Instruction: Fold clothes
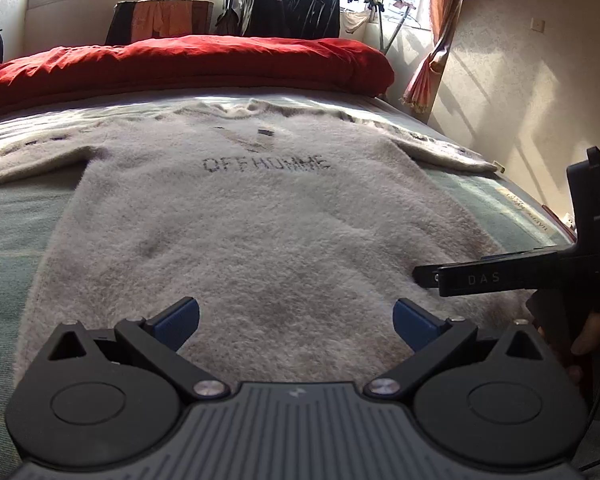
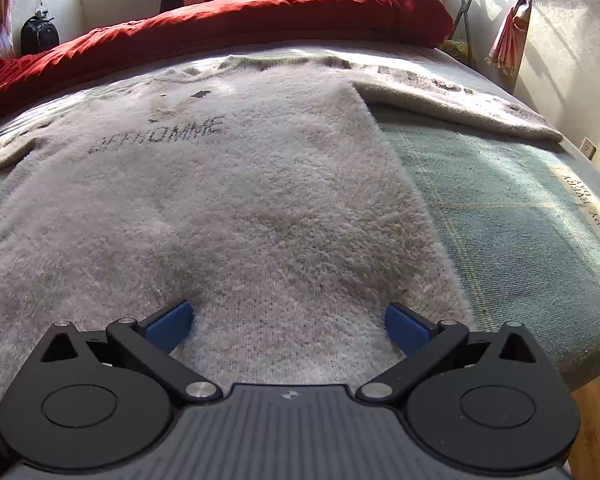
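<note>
A fuzzy grey sweater (image 1: 260,232) lies flat on the bed (image 2: 520,216); the left gripper (image 1: 296,322) and right gripper (image 2: 287,322) hover over its hem, jaws apart.

Red duvet (image 1: 188,60) across bed (image 2: 500,208); clothes rack (image 1: 300,4) by window.

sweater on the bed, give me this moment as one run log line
phase: pre-fold | sweater: flat, sleeves spread, on bed | left gripper: open, over hem | right gripper: open, over hem | held: nothing
</note>
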Tool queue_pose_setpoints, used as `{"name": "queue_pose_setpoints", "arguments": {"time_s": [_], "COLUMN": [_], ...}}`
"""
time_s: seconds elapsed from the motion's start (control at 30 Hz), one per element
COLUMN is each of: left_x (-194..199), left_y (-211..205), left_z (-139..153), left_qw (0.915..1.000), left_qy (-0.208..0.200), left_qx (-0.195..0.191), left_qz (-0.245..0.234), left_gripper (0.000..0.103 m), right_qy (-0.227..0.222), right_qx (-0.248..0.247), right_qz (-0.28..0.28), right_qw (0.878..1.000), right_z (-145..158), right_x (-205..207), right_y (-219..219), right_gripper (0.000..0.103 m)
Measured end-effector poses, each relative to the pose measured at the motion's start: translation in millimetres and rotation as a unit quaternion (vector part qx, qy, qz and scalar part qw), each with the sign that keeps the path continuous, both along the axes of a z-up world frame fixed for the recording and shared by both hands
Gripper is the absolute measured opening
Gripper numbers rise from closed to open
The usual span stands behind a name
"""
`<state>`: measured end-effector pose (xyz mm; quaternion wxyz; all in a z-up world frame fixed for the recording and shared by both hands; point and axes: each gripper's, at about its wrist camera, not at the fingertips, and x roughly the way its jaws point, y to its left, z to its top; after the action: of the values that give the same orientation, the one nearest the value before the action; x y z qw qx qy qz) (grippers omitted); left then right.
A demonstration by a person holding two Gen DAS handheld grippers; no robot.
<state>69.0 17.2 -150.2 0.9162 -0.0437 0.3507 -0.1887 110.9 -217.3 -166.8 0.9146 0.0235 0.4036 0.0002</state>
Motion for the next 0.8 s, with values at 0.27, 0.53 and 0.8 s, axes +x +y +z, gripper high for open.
{"name": "queue_pose_setpoints", "arguments": {"time_s": [0.27, 0.53, 0.8], "left_x": [0.7, 2.4, 52.9], "left_y": [12.9, 33.7, -6.7], "left_z": [-5.0, 16.4, 29.1], "left_qw": [0.9965, 0.9885, 0.9930], "left_qy": [0.077, 0.110, 0.088], "left_qx": [-0.017, -0.026, -0.002], "left_qz": [0.029, 0.100, 0.079], "left_gripper": [0.102, 0.102, 0.102], "right_qy": [-0.046, -0.084, -0.100], "right_qx": [0.011, 0.020, 0.041], "right_qz": [0.011, 0.023, 0.044], "right_qw": [0.999, 0.996, 0.993], "right_z": [-7.9, -11.8, -4.8], "right_x": [-13.4, -22.6, -27.7], "right_y": [-4.3, -8.6, -13.0], "right_gripper": [0.103, 0.103, 0.103]}}
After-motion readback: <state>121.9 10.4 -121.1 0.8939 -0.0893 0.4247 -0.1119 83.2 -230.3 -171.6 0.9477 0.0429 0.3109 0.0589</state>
